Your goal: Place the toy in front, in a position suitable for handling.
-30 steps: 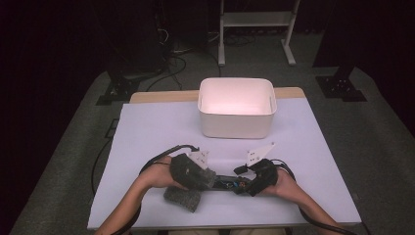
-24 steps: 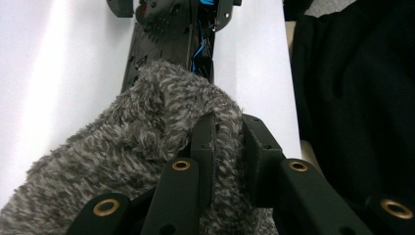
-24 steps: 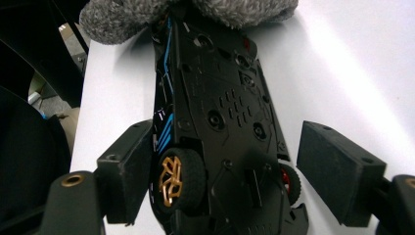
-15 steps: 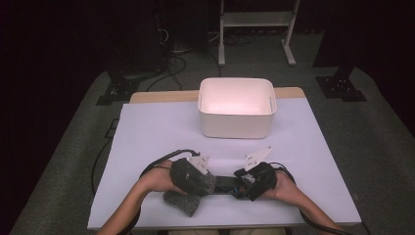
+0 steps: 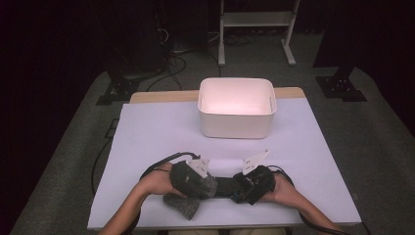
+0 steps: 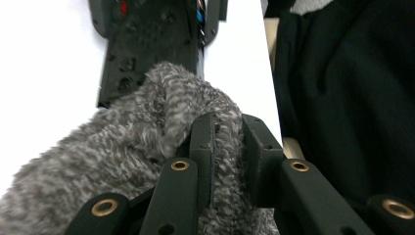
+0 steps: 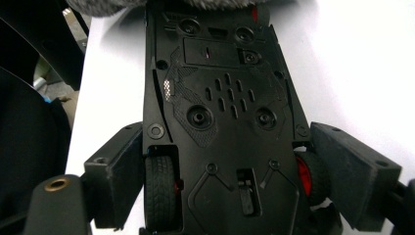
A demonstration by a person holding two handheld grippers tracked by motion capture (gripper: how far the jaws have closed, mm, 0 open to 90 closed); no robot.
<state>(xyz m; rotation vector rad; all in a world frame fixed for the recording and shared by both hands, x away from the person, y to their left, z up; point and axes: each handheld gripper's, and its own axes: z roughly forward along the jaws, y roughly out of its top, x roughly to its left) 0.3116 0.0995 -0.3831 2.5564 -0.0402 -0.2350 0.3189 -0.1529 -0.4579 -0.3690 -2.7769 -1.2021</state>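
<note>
A black toy car [image 7: 220,122] lies upside down on the white table, its underside and wheels showing. My right gripper [image 7: 230,166] straddles the car's rear. Its jaws have just been opening and now stand wide beside the wheels, with the car between them. My left gripper [image 6: 227,132] is shut on a grey woolly cloth [image 6: 122,156] that lies against the car's other end. In the high view the left gripper [image 5: 211,185] and right gripper [image 5: 237,188] face each other over the car [image 5: 225,186] near the front edge. The cloth [image 5: 185,205] hangs toward the person.
A white bin [image 5: 237,117] stands at the back middle of the table [image 5: 156,137]. The person's dark clothing [image 6: 352,98] is close behind the front edge. Cables trail from both grippers.
The right hand has edged slightly toward the near edge of the table. The left hand and the cloth have stayed where they were.
</note>
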